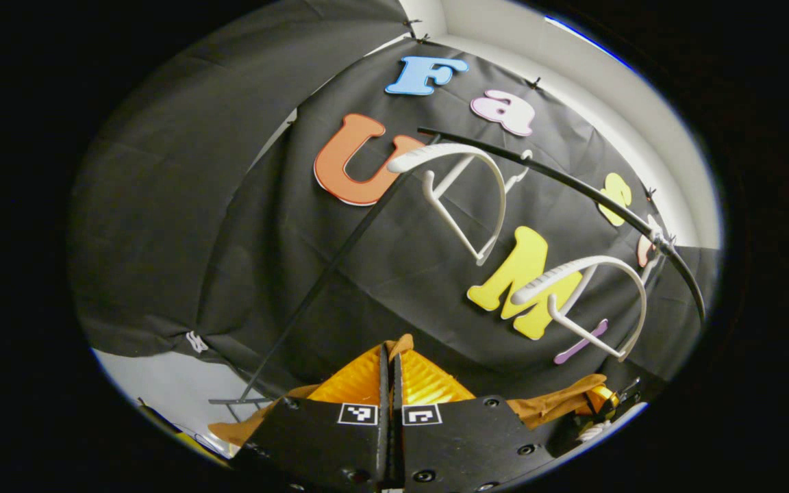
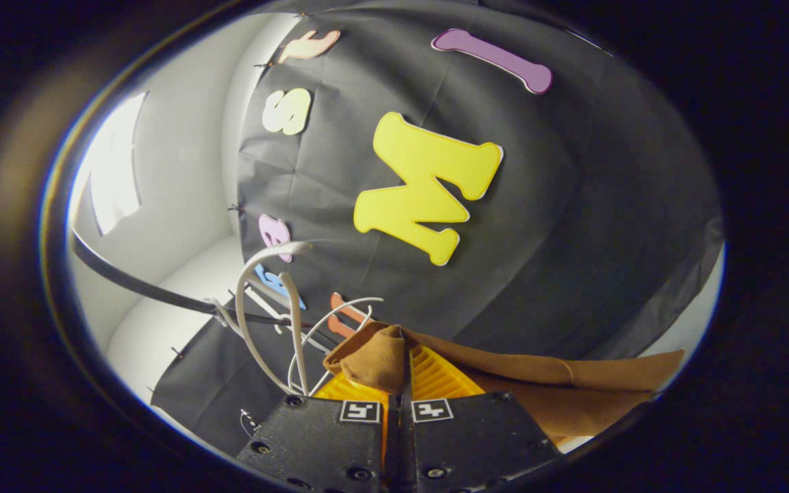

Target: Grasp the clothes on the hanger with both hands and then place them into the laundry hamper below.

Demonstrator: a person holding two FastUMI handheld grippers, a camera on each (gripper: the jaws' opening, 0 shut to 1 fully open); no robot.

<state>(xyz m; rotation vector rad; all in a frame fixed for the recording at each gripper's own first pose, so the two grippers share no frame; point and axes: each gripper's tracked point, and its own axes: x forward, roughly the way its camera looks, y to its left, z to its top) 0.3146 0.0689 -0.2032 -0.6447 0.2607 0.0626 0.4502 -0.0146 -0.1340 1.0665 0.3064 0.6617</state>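
Left hand-held gripper clamped narrow on brown garment; two bare white hangers at two o'clock. Right hand-held gripper pinching same garment, trailing toward three o'clock.

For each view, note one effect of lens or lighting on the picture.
Left gripper view: the fisheye bends the black rail into an arc above the white hangers. Right gripper view: a bright pane washes out, while the brown garment stays evenly lit.

I am working in a staged booth, not a real home: black cloth pinned across white walls fills the frame, and a dark rail at right carries bare white hangers.
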